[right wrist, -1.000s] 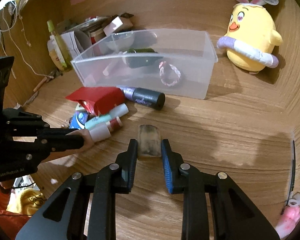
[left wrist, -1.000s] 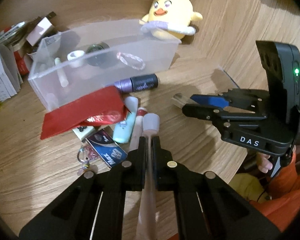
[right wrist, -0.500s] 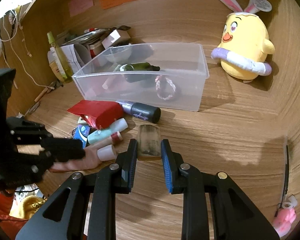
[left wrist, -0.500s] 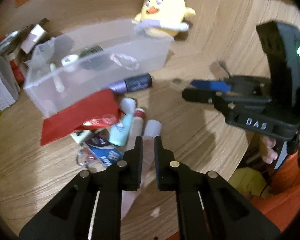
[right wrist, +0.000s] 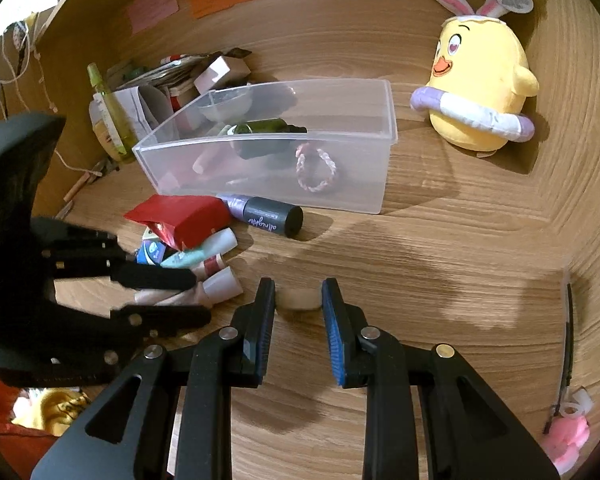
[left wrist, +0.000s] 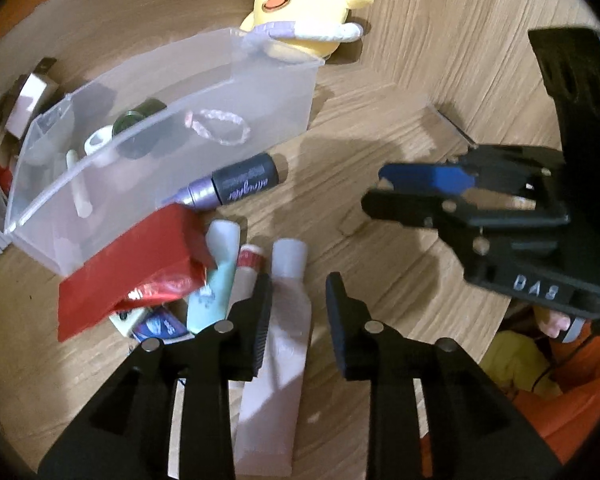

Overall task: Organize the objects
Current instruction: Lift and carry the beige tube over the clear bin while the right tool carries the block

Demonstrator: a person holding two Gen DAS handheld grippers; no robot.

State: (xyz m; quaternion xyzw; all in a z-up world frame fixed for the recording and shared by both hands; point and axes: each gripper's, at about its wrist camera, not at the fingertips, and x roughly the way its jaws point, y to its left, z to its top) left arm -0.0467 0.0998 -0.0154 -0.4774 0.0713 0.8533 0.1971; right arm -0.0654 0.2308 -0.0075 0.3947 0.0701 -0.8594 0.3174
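Bin (right wrist: 340, 196) holds a bottle (right wrist: 268, 128) and bracelet (right wrist: 316, 166). Just in front of it: purple tube (left wrist: 240, 188), red pack (left wrist: 132, 264), other tubes. Left gripper (left wrist: 298, 312) jaws just opened, pink tube (left wrist: 280, 344) loose between them. Right gripper (right wrist: 298, 308) holds a tan block (right wrist: 300, 300). Most sorting remains.

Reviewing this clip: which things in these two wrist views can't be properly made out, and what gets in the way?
- Small tan item between the right gripper pads, right wrist view: only its end shows, so its identity is unclear.
- Pink tube, left wrist view: its lower end is cut off by the frame edge, beside the left gripper.
- Clear bin contents: blurred by the frosted wall.
- Pile under the red packet: mostly covered.
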